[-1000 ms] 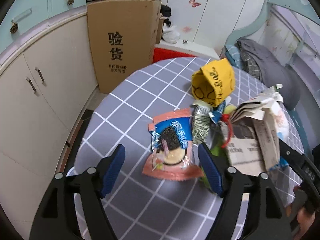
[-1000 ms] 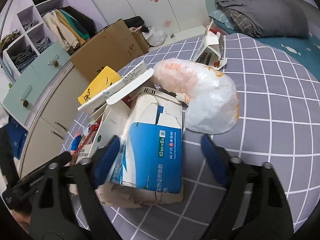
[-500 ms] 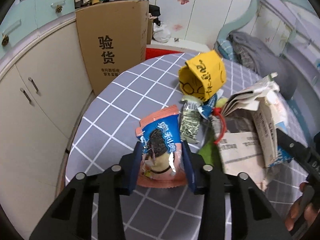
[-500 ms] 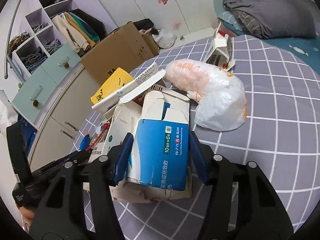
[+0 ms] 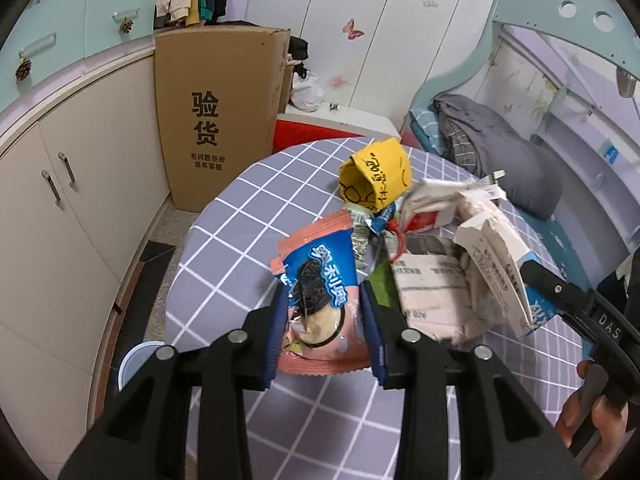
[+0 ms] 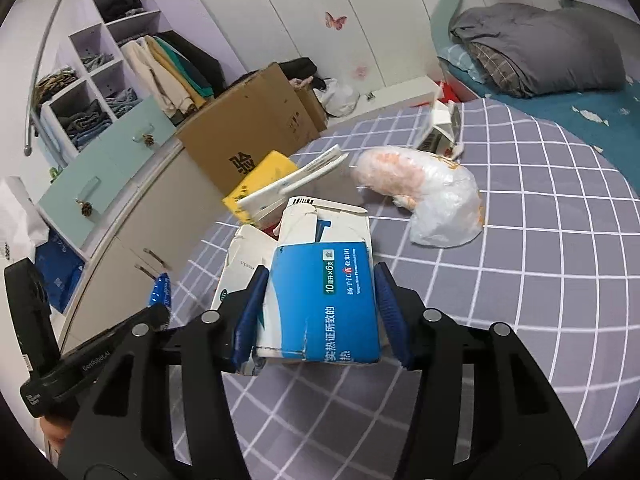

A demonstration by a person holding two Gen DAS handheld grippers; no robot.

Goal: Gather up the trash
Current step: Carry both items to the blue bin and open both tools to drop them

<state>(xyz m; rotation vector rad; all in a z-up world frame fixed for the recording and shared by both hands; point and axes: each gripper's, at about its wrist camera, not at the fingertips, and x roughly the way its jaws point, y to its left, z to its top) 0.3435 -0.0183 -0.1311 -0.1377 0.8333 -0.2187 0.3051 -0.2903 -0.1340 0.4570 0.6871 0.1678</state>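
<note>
**Both claws loaded, one piece of trash each**

The left claw (image 5: 323, 330) is clamped on a pink-and-blue cookie wrapper (image 5: 320, 284), its blue pads pressing the lower sides of the pack so the crinkled film stands up between them instead of flopping. Gripping low makes sense for something this limp — a hold near the top edge would likely let the film fold over. The wrapper looks raised off the bench (image 5: 240, 216), though the fisheye view makes that hard to confirm.

The right claw (image 6: 320, 316) is closed on a torn blue-and-white medicine box (image 6: 320, 300), squeezed across its width. The carton is stiff enough to take the squeeze, but its top flaps are ripped open and a second white carton (image 6: 240, 264) sits just beside it on the left, so something may drag along with it.

The rest of the trash lies bunched near the middle of the checked bench: a yellow paper cup (image 5: 376, 180) on its side, a plastic bag (image 6: 432, 196) crumpled beyond the box, and a small opened carton (image 6: 440, 128) near the far edge. A pale round rim (image 5: 136, 364), possibly a bin, shows on the floor below the bench's left edge.

With a piece in each claw, the step in hand appears to be carrying both away for disposal — several pieces remain to collect.
</note>
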